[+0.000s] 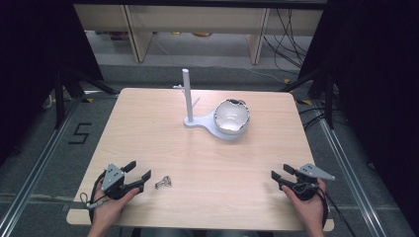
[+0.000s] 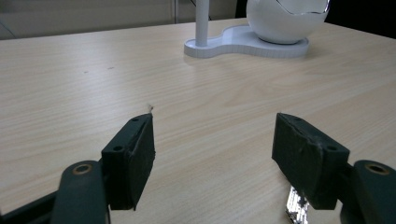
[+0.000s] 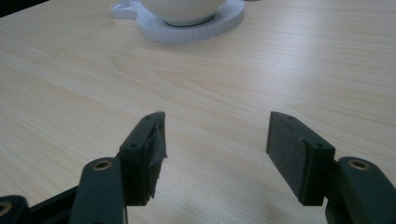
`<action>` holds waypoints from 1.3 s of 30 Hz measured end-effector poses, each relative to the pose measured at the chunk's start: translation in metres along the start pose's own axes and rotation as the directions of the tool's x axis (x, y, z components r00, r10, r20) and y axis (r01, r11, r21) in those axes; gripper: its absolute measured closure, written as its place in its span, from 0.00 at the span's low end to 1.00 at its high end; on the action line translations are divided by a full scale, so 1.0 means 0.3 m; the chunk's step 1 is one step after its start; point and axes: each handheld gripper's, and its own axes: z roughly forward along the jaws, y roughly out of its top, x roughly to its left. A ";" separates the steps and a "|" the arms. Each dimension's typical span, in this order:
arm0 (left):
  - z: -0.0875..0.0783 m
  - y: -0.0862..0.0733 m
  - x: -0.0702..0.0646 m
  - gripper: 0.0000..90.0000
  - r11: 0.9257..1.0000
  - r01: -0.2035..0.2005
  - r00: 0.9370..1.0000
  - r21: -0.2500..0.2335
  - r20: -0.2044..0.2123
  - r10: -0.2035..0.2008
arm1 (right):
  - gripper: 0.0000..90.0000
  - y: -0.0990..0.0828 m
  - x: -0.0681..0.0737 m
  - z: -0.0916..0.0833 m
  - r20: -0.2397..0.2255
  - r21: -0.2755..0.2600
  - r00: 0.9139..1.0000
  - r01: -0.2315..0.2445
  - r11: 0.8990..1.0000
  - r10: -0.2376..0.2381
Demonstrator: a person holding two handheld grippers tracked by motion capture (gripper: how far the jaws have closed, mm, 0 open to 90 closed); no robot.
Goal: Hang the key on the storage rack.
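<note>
Resting at the near left corner of the wooden table (image 1: 148, 128), the left gripper (image 1: 139, 172) sits in the person's left hand (image 1: 109, 205) with its jaws spread wide and nothing between them. Just beside its right jaw lies a small metal piece (image 1: 163, 182), apart from the pads; in the left gripper view a shiny bit of it (image 2: 296, 210) peeks out under that jaw. Across the near edge, well apart, the right gripper (image 1: 280, 175) is held in the right hand (image 1: 311, 205), its jaws likewise parted over bare wood. Farther back, near the table's middle, stands a white stand (image 1: 197, 122) with an upright post (image 1: 187, 94), and a white bowl (image 1: 231, 116) with a broken-looking rim sits on its round base.
</note>
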 end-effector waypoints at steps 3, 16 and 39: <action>0.004 0.007 0.003 0.34 0.999 0.015 1.000 0.035 0.009 -0.015 | 0.43 0.000 -0.001 0.001 -0.007 -0.010 1.000 -0.001 1.000 0.000; 0.044 0.222 -0.056 0.35 0.834 -0.191 0.967 0.518 0.245 0.069 | 0.43 0.001 0.008 0.000 -0.012 0.015 0.999 -0.030 0.999 0.030; 0.293 0.263 -0.153 0.54 0.345 -0.511 0.859 0.787 0.480 0.178 | 0.42 0.005 0.012 0.002 -0.017 0.052 0.999 -0.034 0.998 0.035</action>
